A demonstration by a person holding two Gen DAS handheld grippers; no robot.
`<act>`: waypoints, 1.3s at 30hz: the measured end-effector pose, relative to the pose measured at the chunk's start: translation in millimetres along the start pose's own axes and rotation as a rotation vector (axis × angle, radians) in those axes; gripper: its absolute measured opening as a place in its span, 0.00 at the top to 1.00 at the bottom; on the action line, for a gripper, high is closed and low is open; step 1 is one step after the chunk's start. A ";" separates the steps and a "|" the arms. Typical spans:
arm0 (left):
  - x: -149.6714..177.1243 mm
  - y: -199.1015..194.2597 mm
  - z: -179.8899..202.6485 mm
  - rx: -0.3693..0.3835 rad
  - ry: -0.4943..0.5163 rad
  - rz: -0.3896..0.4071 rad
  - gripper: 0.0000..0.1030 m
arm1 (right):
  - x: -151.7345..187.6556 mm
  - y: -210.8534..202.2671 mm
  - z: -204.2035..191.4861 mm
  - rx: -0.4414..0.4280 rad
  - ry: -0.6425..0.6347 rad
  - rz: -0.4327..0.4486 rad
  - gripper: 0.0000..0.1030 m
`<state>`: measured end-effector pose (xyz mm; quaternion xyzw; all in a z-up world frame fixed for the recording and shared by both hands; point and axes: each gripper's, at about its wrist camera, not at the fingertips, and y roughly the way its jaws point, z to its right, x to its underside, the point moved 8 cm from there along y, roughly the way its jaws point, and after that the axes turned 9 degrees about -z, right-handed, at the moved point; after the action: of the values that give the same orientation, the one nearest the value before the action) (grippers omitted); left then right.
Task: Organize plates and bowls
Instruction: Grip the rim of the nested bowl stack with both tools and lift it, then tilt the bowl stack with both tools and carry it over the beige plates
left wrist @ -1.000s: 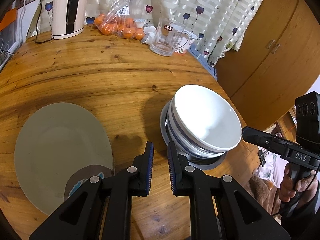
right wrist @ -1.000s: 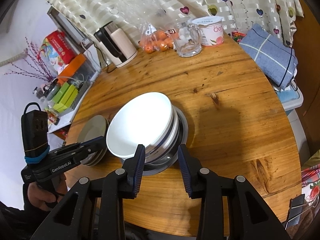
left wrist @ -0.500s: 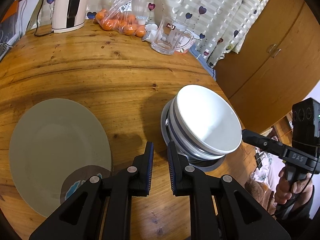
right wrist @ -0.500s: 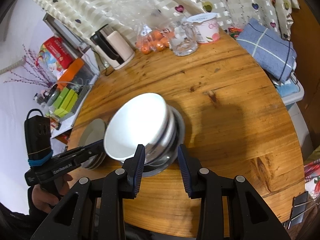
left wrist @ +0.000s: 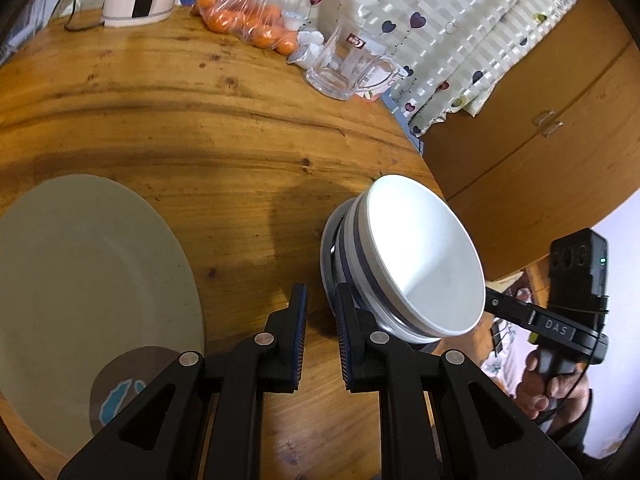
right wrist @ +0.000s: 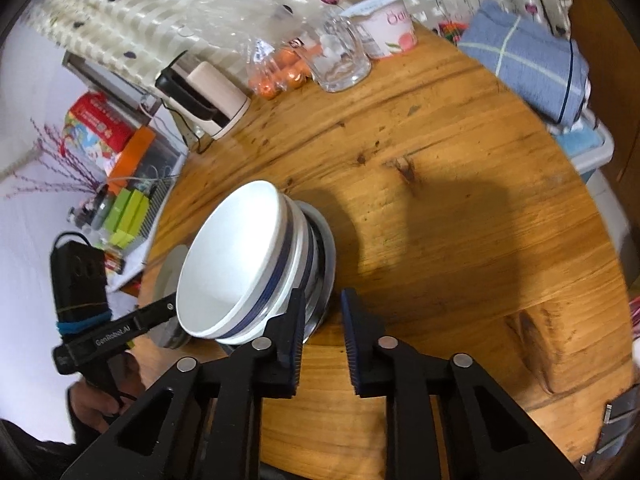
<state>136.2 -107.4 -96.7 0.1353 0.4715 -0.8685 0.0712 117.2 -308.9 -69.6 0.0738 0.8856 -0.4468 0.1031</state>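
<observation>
We are at the start of a lift, by our reading: the stack of bowls (left wrist: 420, 264) sits on a grey plate (left wrist: 332, 248) at the near edge of the round table (left wrist: 200, 120), and a gripper comes at it from each side. The stack looks tilted toward the lower right of the left wrist view, though the fisheye may exaggerate that.

The left gripper (left wrist: 320, 316) stands at the lower centre of its frame with a narrow gap between the jaws and nothing in it; its right finger (left wrist: 344, 312) is just beside the stack's lower left edge — whether it touches we cannot tell. The right gripper (right wrist: 320, 324) has just been closing; its jaws are now close together with only bare wood between them, and its left finger (right wrist: 294, 320) overlaps the stack's lower right rim.

So neither claw holds anything yet. The next move, we judge, calls for opening a jaw over a rim before clamping — otherwise the stack may only be pushed. The large beige plate (left wrist: 88, 280) lies apart at the left.
</observation>
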 end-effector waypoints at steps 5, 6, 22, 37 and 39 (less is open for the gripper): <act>-2.8 4.2 -2.5 0.058 -0.035 -0.011 0.86 | -2.0 8.7 8.0 -0.097 0.052 -0.025 0.90; -4.0 4.6 -3.7 0.074 -0.045 -0.012 0.86 | -2.7 9.3 8.9 -0.118 0.060 -0.029 0.91; -9.1 13.5 -13.9 0.273 -0.178 -0.057 0.90 | -9.1 10.0 17.5 -0.238 0.098 -0.047 0.93; -9.1 13.3 -10.9 0.272 -0.152 -0.064 0.96 | -9.9 7.6 15.0 -0.224 0.077 -0.045 0.93; -8.8 13.0 -10.4 0.272 -0.148 -0.063 0.96 | -10.1 7.8 15.1 -0.222 0.078 -0.045 0.93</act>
<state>149.6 -105.8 -109.9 0.0646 0.3469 -0.9338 0.0595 130.5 -316.9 -82.0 0.0594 0.9344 -0.3449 0.0659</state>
